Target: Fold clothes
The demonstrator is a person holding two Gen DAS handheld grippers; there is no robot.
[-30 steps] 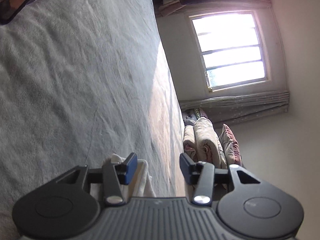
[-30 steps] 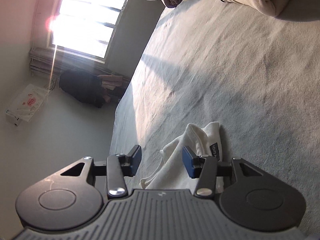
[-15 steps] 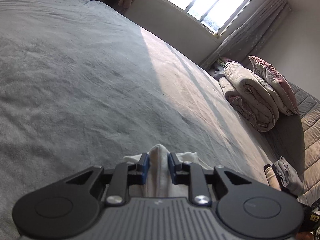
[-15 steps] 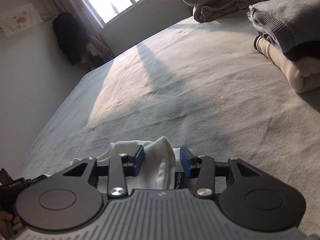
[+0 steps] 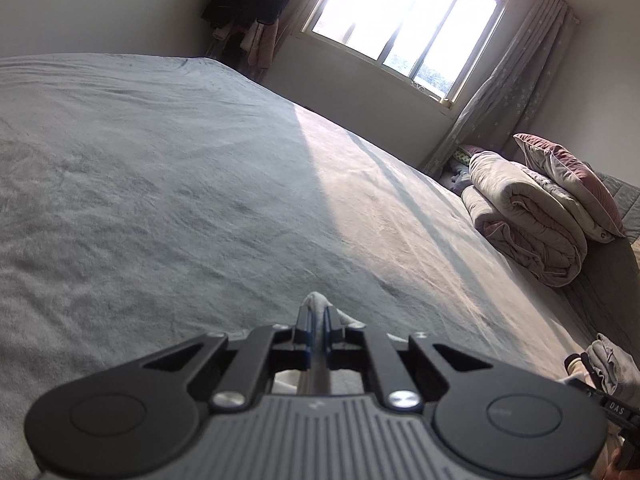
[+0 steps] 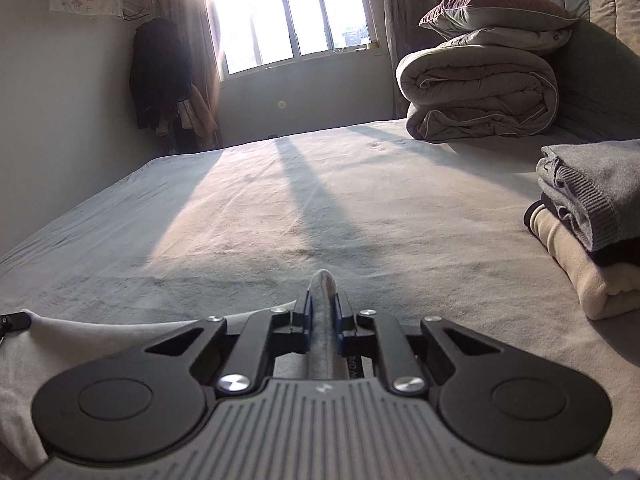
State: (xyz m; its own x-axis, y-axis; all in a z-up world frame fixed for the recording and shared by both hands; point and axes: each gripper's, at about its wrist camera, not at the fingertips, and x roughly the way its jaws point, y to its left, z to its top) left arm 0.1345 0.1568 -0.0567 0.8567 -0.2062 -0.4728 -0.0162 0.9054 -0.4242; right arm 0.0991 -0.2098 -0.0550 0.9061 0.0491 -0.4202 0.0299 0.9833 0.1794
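A white garment (image 5: 316, 302) lies on the grey bed (image 5: 160, 200). In the left wrist view my left gripper (image 5: 317, 314) is shut on a narrow pinched fold of it, and a tip of cloth pokes out past the blue pads. In the right wrist view my right gripper (image 6: 323, 306) has its jaws closing on another fold of the same white garment (image 6: 325, 280), with the pads pressing on the cloth. More of the garment spreads to the lower left (image 6: 80, 340). Both grippers sit low over the bed (image 6: 280, 208), and their bodies hide the cloth beneath them.
A stack of folded clothes (image 6: 592, 216) stands on the bed at the right. A rolled quilt (image 6: 480, 92) with pillows on it lies by the headboard, and it shows as the quilt (image 5: 524, 220) in the left view. Dark coats (image 6: 160, 72) hang beside the window.
Both grippers rolled upright from a sideways tilt and went from open to shut, each pinching a fold of the white garment. The cloth between the pads is now much narrower.
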